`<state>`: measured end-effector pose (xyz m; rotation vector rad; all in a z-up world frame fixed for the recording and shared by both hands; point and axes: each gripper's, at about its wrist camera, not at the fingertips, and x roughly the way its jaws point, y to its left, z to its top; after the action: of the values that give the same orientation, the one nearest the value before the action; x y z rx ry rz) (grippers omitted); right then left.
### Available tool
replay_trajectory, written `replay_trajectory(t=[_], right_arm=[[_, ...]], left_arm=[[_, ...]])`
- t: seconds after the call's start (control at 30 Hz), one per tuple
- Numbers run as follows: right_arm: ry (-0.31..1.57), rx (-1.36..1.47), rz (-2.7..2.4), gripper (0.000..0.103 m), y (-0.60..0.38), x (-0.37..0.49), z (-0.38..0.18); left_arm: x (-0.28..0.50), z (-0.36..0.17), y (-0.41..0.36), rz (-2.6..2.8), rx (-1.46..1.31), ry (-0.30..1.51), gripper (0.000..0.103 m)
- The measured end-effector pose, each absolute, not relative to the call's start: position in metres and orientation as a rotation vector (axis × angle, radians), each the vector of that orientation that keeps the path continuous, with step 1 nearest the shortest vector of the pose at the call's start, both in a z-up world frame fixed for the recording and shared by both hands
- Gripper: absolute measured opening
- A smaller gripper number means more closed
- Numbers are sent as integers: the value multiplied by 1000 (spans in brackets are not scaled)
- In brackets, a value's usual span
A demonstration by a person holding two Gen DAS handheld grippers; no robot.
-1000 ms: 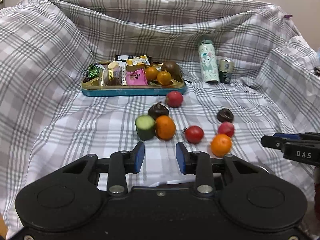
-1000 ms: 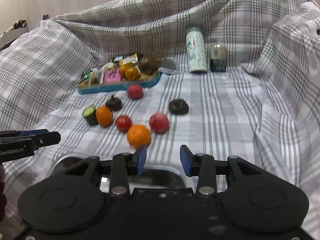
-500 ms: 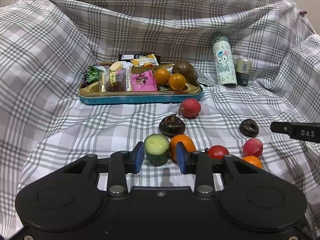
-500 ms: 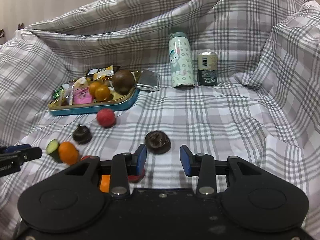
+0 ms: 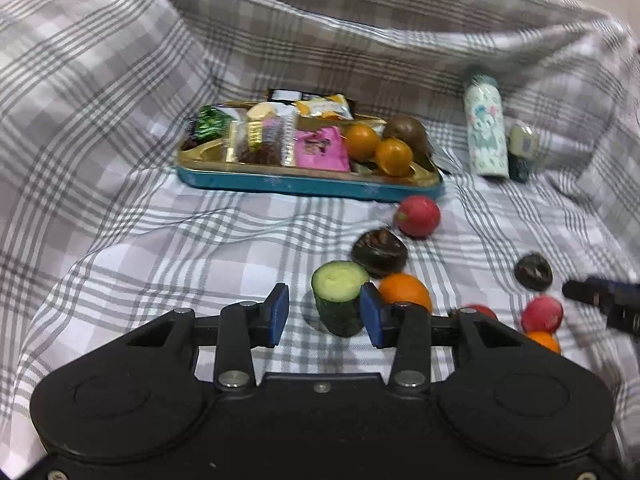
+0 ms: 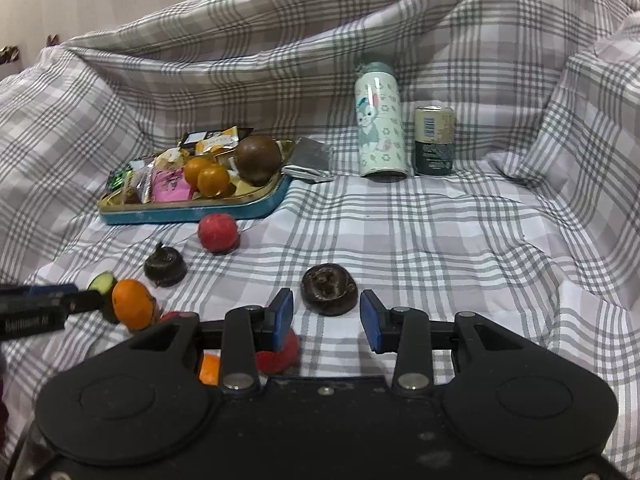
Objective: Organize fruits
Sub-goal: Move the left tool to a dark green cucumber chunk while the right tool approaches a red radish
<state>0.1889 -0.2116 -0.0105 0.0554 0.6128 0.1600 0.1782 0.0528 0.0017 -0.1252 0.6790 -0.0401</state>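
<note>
My left gripper (image 5: 323, 313) is open, its jaws on either side of a cut cucumber piece (image 5: 339, 297) standing on the checked cloth. An orange (image 5: 405, 293), a dark mangosteen (image 5: 379, 252) and a red fruit (image 5: 417, 216) lie just beyond it. My right gripper (image 6: 325, 321) is open, with a second dark mangosteen (image 6: 329, 289) between and just past its fingertips. A teal tray (image 5: 312, 188) at the back holds snack packets, two oranges (image 5: 376, 148) and a brown fruit (image 6: 256, 159).
A patterned bottle (image 6: 380, 120) and a can (image 6: 434, 140) stand behind at the right. A foil packet (image 6: 308, 160) lies beside the tray. Red and orange fruits (image 5: 541, 320) lie at the left view's right edge. Raised cloth folds surround the area.
Both grippers have moved forward and lower. The cucumber now sits between the left jaws, and the mangosteen now sits at the right gripper's tips. Both stay open.
</note>
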Motion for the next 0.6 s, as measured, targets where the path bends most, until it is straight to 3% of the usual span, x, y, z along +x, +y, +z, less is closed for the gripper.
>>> replay_trajectory(t=[0.3, 0.6], right_arm=[[637, 20, 231, 40, -201, 188, -15], [680, 89, 267, 42, -203, 193, -17]], left_arm=[[187, -2, 80, 89, -252, 701, 48], [183, 0, 64, 46, -162, 666, 46]])
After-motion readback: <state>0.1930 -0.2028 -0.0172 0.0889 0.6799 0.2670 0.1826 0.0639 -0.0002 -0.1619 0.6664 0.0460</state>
